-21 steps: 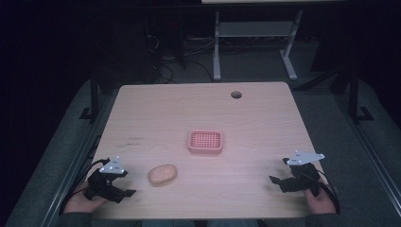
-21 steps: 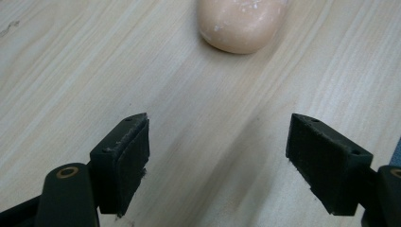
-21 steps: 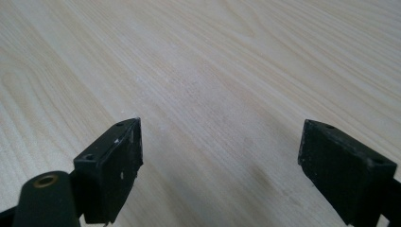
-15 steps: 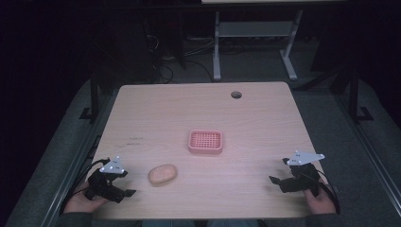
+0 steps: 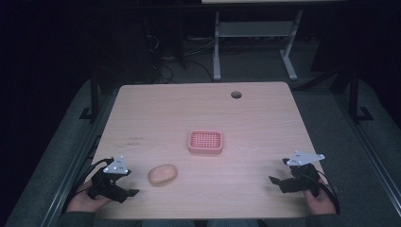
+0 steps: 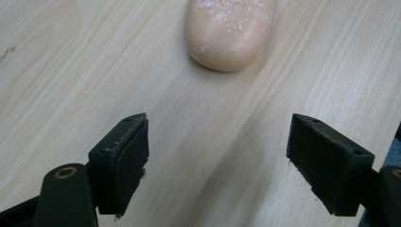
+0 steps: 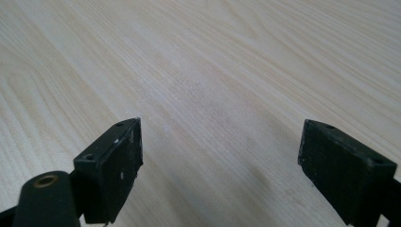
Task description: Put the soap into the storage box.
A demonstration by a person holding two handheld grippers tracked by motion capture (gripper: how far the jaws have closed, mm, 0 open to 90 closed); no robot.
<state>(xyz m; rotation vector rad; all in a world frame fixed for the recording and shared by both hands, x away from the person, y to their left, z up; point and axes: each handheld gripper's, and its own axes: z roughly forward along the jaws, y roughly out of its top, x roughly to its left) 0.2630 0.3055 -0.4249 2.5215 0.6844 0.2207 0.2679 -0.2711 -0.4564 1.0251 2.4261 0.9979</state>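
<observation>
A peach-coloured oval bar of soap [image 5: 162,174] lies on the wooden table [image 5: 198,109] near the front left. My left gripper [image 5: 126,190] rests just left of the soap, open, with nothing between its jaws. In the left gripper view the soap [image 6: 229,31] lies ahead of the open left gripper [image 6: 217,163], apart from it. A pink slotted soap dish [image 5: 205,142] sits at the table's middle. At the front right my right gripper [image 5: 279,181] stands open over bare wood, and the right gripper view shows my right gripper [image 7: 220,163] with wide-apart jaws.
A round cable hole [image 5: 236,94] is near the table's far edge. A metal stand [image 5: 255,42] stands on the floor behind the table. A hand holds each gripper at the front edge. The surroundings are dark.
</observation>
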